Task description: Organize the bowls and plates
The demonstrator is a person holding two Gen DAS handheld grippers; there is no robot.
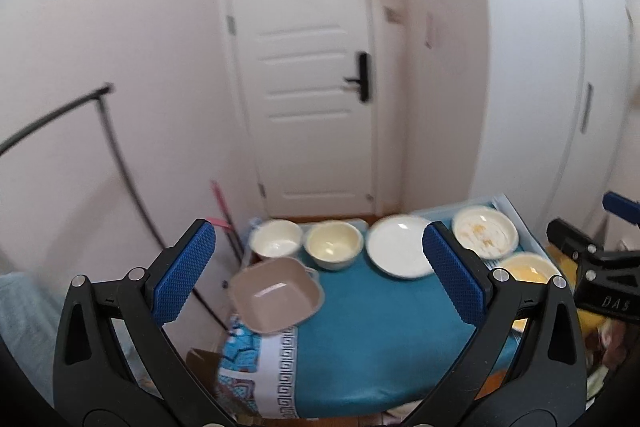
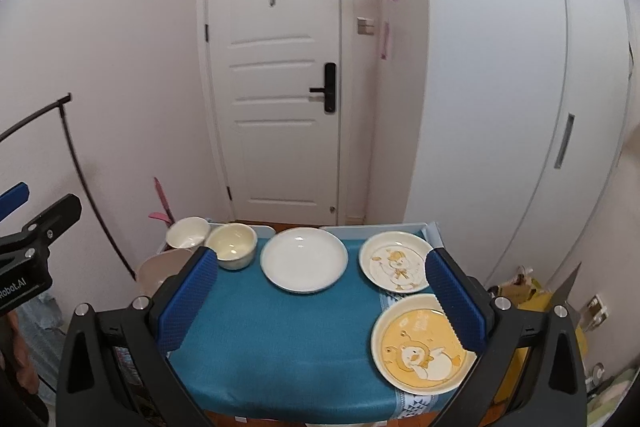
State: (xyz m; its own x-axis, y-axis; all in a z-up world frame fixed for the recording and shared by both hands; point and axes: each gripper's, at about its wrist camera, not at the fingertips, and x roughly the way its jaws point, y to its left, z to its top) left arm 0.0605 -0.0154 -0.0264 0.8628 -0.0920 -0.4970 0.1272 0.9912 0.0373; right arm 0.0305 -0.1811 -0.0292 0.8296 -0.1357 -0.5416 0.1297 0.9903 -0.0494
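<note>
A small table under a teal cloth [image 2: 280, 339] holds the dishes. Along its far edge stand a white bowl [image 2: 187, 231], a cream bowl [image 2: 232, 245], a plain white plate [image 2: 304, 259] and a duck-print white plate [image 2: 396, 261]. A yellow duck plate [image 2: 422, 345] lies at the near right. A square tan bowl [image 1: 276, 294] sits at the left edge, partly overhanging it. My left gripper [image 1: 320, 275] hovers open above the table's near side, holding nothing. My right gripper [image 2: 320, 301] is open too, above the cloth, its right finger [image 2: 456, 303] over the yellow plate's rim.
A white door [image 2: 276, 75] stands behind the table, with a white wardrobe [image 2: 520, 87] to the right. A black rail [image 2: 76, 163] leans at the left wall. Yellow bags and clutter [image 2: 528, 291] sit on the floor at the right.
</note>
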